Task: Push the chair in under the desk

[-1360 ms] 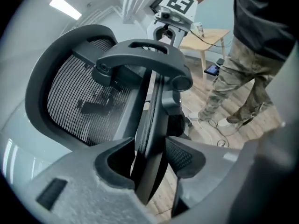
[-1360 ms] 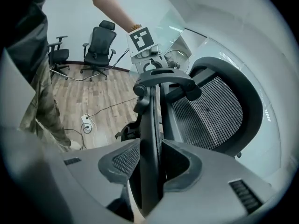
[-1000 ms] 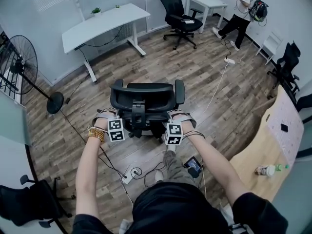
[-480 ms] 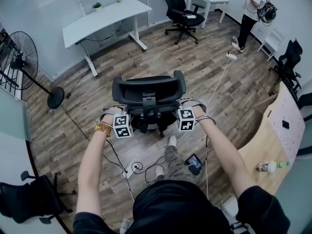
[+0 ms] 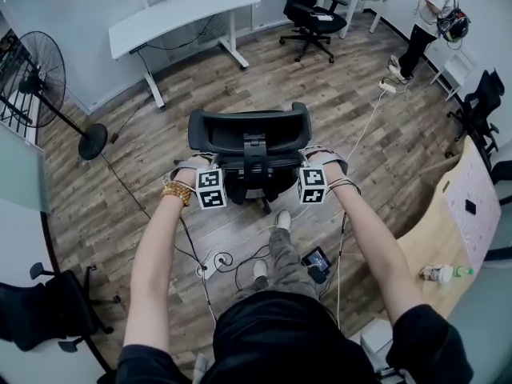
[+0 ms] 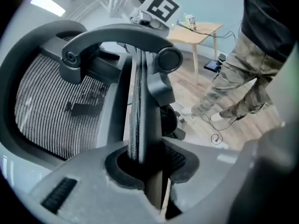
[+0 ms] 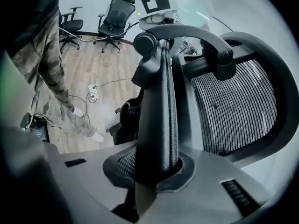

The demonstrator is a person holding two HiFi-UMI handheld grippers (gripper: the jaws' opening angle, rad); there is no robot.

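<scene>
Head view: chair point(image 5: 250, 134) stands mid-floor, well apart from the white bench point(image 5: 184, 10), its back toward you. Your left tongs point(image 5: 194, 165) and right tongs point(image 5: 309, 163) have just been closing. Each is now clamped on a side rim point(image 6: 138, 101) of the chair back, and both gripper views show the rim between the pads. Push level, with equal force on both sides, or it will likely yaw. Steer up-left toward the bench opening, clear of the fan point(image 5: 32, 78).

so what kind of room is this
Probably an office-type workspace: a white desk, a black mesh office chair with more like it round the room, and a pedestal fan.
</scene>
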